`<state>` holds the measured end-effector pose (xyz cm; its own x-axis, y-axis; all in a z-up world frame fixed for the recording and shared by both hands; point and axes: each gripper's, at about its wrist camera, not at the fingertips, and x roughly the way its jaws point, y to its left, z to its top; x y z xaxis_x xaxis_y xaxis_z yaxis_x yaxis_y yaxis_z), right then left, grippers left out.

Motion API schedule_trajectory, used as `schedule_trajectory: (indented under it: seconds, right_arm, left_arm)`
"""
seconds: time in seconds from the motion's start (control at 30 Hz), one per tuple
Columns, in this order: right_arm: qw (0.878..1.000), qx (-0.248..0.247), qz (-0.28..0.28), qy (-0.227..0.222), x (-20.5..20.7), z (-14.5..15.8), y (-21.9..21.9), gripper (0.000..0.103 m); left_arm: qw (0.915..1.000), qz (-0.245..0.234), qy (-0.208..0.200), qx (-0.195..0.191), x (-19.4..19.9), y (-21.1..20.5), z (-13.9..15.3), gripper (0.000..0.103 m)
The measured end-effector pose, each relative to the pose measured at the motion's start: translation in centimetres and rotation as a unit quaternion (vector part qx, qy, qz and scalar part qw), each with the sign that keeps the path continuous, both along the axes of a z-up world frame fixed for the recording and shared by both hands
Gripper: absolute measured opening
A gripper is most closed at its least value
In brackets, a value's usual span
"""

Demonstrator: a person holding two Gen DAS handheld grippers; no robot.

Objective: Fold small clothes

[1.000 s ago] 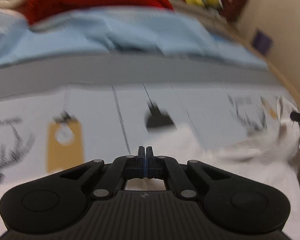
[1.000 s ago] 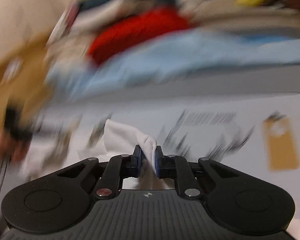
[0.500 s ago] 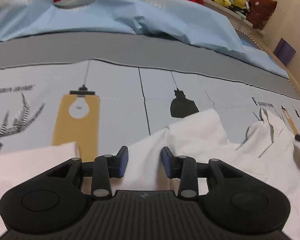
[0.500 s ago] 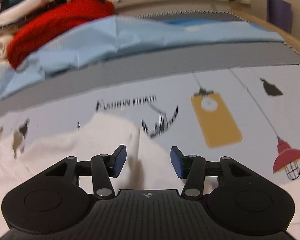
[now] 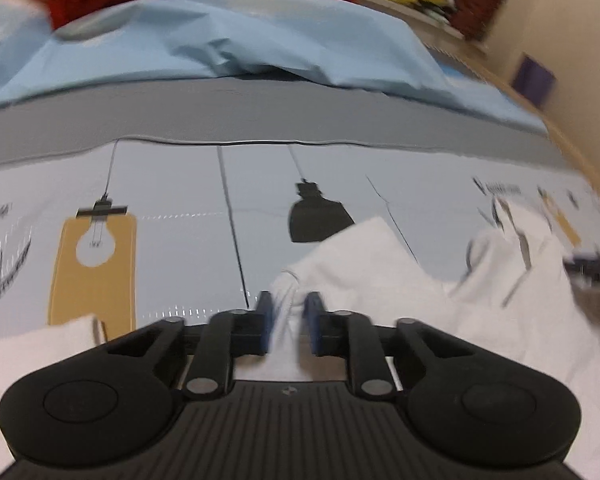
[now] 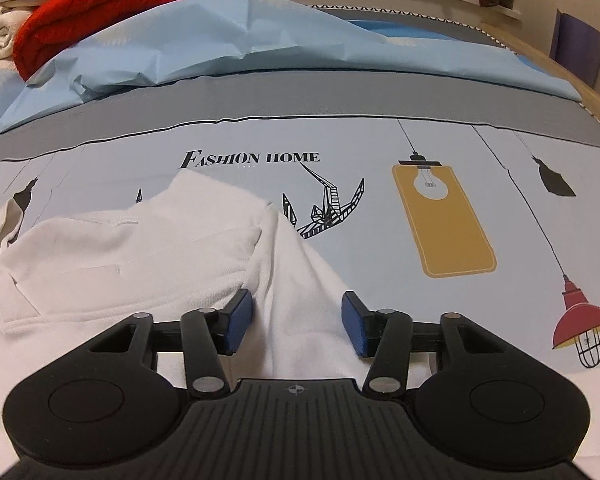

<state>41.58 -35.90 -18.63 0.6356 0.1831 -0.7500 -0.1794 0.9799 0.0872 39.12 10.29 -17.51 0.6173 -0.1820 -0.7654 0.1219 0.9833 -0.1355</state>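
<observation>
Since the white garment [image 6: 132,256] is a soft, light knit, it'll flop and bunch wherever it's pinched, so I'd grab it by a hem or a raised fold rather than out in the flat middle. It's spread out on the printed bedsheet [image 6: 380,240], lying under and ahead of both tools.

Right gripper [image 6: 297,322]: jaws have just been closing but there's plenty of gap left, and a ridge of the cloth runs up between the blue pads without either one pressing on it. Nothing held yet.

Left gripper [image 5: 288,322]: jaws have also just been closing, down to a narrow gap, with a puckered bit of the same white fabric [image 5: 380,272] between them. That view is smeared, so I honestly can't tell if the pads are biting yet.

Further out there's a light blue sheet [image 6: 240,36] and a red blanket [image 6: 112,4] piled past the tools.

Hard to read: the garment's near edge is hidden under both tool bodies, and the dark streak at the far right of the left view is too blurred to identify.
</observation>
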Motion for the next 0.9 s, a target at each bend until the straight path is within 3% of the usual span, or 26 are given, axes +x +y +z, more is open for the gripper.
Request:
schedule_trajectory:
  seconds: [0.03, 0.07, 0.13, 0.23, 0.3, 0.37, 0.4, 0.43, 0.47, 0.57, 0.67, 0.73, 0.77, 0.8, 0.83, 0.9]
  right_arm:
    - [1.0, 0.001, 0.009, -0.003, -0.1, 0.1, 0.1, 0.01]
    - [1.0, 0.003, 0.018, -0.006, -0.2, 0.3, 0.2, 0.003]
    - [0.999, 0.011, 0.011, -0.034, -1.0, 1.5, -0.1, 0.003]
    - [0.984, 0.064, -0.004, -0.168, -4.6, 5.4, -1.4, 0.002]
    - [0.973, 0.038, -0.01, -0.229, -6.0, 6.5, -0.9, 0.003]
    - [0.977, 0.017, -0.032, -0.208, -4.9, 5.5, -0.5, 0.004]
    - [0.985, 0.008, -0.04, -0.165, -3.6, 4.4, -0.3, 0.005]
    - [0.993, -0.012, -0.051, -0.106, -2.3, 3.1, 0.0, 0.007]
    - [0.995, -0.03, -0.07, -0.066, -1.5, 2.1, 0.1, 0.007]
    - [0.993, -0.011, -0.099, -0.066, -1.9, 2.1, -0.8, 0.012]
    - [0.993, -0.003, -0.074, -0.089, -2.7, 3.2, -1.3, 0.016]
    - [0.998, -0.004, -0.047, -0.034, -2.4, 2.5, -1.7, 0.03]
    - [0.999, -0.01, -0.04, 0.007, -2.1, 1.9, -2.2, 0.03]
    - [0.999, -0.011, -0.045, 0.02, -2.3, 2.2, -2.7, 0.03]
    - [0.998, -0.008, -0.055, 0.013, -3.0, 2.9, -3.1, 0.03]
    - [0.998, 0.004, -0.059, -0.009, -4.5, 5.6, -3.7, 0.03]
  left_arm:
    - [0.9999, -0.014, -0.002, 0.008, -0.2, -0.1, 0.4, 0.011]
    - [0.9997, -0.022, -0.008, 0.008, -0.4, -0.1, 0.9, 0.01]
    - [0.9984, -0.022, -0.052, 0.003, -1.4, 0.7, 3.3, 0.003]
    - [0.985, -0.024, -0.17, -0.022, -3.9, 2.3, 7.5, 0.0]
    - [0.9781, -0.003, -0.208, 0.012, -4.5, 2.5, 7.9, 0.0]
    - [0.9829, 0.041, -0.177, 0.027, -3.5, 2.6, 6.6, 0.0]
    - [0.9856, 0.058, -0.156, 0.029, -3.0, 2.5, 6.0, 0.001]
    - [0.9879, 0.075, -0.131, 0.036, -2.6, 2.2, 5.4, 0.007]
    - [0.9888, 0.082, -0.118, 0.039, -2.4, 1.9, 5.2, 0.01]
    - [0.9902, 0.064, -0.123, 0.017, -3.0, 1.1, 5.7, 0.019]
    - [0.9966, 0.01, -0.074, -0.034, -3.3, 0.7, 5.1, 0.02]
    - [0.999, -0.005, 0.006, -0.043, -3.1, 0.2, 2.7, 0.026]
    - [0.997, -0.007, 0.072, -0.026, -2.8, -0.3, 1.0, 0.026]
    - [0.994, -0.007, 0.109, 0.011, -3.1, -1.0, 0.1, 0.025]
    - [0.9965, -0.014, 0.073, 0.037, -4.2, -1.7, 1.1, 0.025]
    - [0.9976, -0.021, 0.057, 0.034, -5.4, -2.4, 3.2, 0.026]
